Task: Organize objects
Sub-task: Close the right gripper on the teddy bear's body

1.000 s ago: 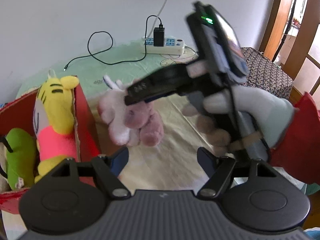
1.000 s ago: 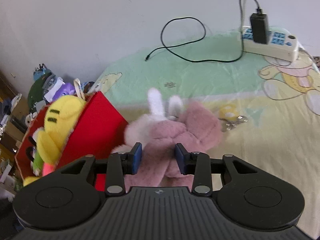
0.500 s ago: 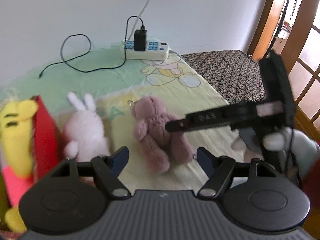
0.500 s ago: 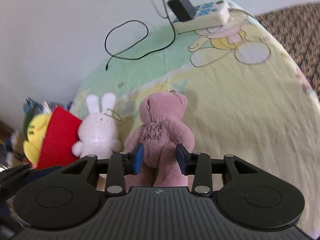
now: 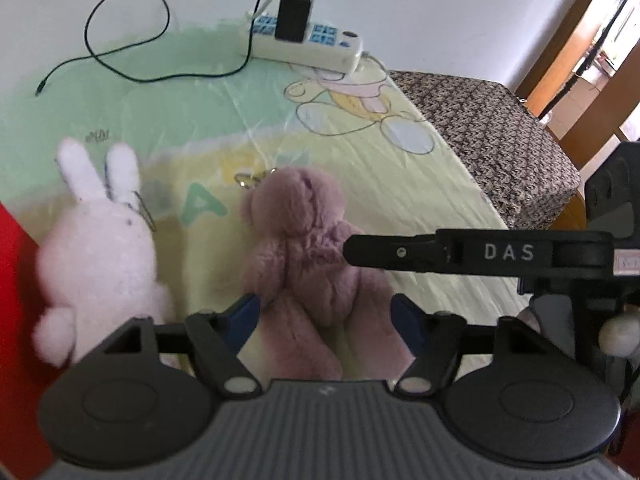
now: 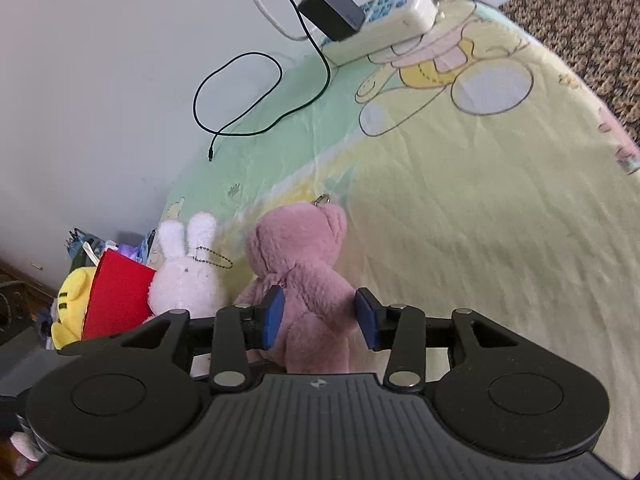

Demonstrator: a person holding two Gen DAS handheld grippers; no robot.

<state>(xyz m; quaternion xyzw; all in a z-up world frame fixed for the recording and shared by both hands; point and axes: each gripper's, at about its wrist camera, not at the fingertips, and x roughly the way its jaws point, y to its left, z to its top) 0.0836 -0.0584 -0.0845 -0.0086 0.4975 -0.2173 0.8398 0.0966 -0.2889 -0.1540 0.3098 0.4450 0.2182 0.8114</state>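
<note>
Pink bear: the pink bear sits upright on the bedsheet, back toward my right camera, just beside the white rabbit.
Handling: I judge it light, soft and squashy; fur should not slip, and nothing looks fragile. The metal key ring on its head is too small to grab.
Where to grip: across the torso, below the arms, where the stuffing looks thickest.
Right claw: my right gripper straddles the bear's body; its jaws are opening, with the bear between them and the blue pads showing a gap on both sides.
Left claw: my left gripper frames the bear's legs; jaws fairly wide and closing, not pressing.
Destination, as I judge: the red box beside the rabbit, with a yellow toy in it.
Surroundings: power strip and black cable lie well apart, by the wall.
</note>
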